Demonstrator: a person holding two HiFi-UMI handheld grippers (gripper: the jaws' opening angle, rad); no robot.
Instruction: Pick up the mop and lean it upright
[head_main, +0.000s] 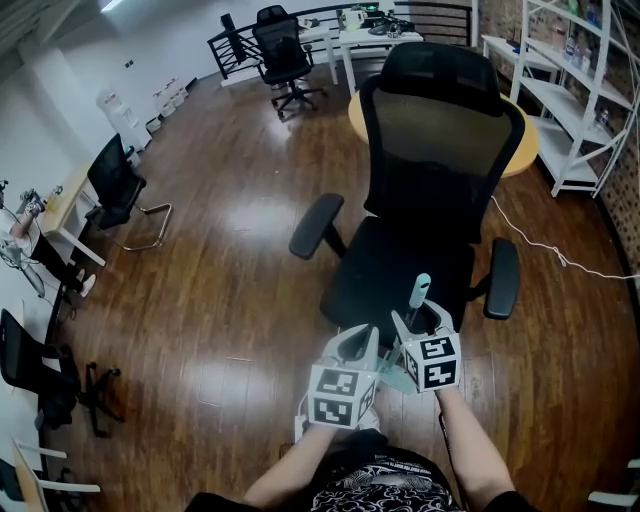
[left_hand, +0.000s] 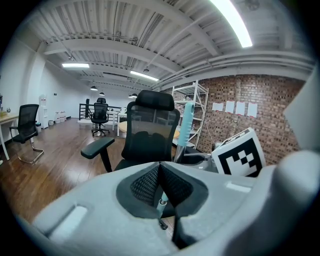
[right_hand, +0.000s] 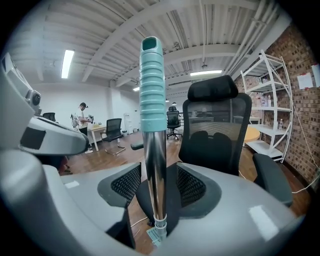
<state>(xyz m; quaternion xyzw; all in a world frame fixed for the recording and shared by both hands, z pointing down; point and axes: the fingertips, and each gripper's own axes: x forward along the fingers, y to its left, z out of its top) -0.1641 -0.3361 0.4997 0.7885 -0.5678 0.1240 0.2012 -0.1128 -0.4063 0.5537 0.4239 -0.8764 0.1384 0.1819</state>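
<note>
The mop (right_hand: 152, 100) stands upright between the released jaws of the right gripper (right_hand: 159, 175), whose pads do not touch its shaft. It seems to lean on the office chair (head_main: 440, 140) just behind. The left gripper (left_hand: 160, 170) is clenched, empty.

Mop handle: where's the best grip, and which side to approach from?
Take the steel shaft just under the ribbed teal grip, from the person's side. It stands upright with the office chair right behind, and the right gripper straddles it, jaws open.
</note>
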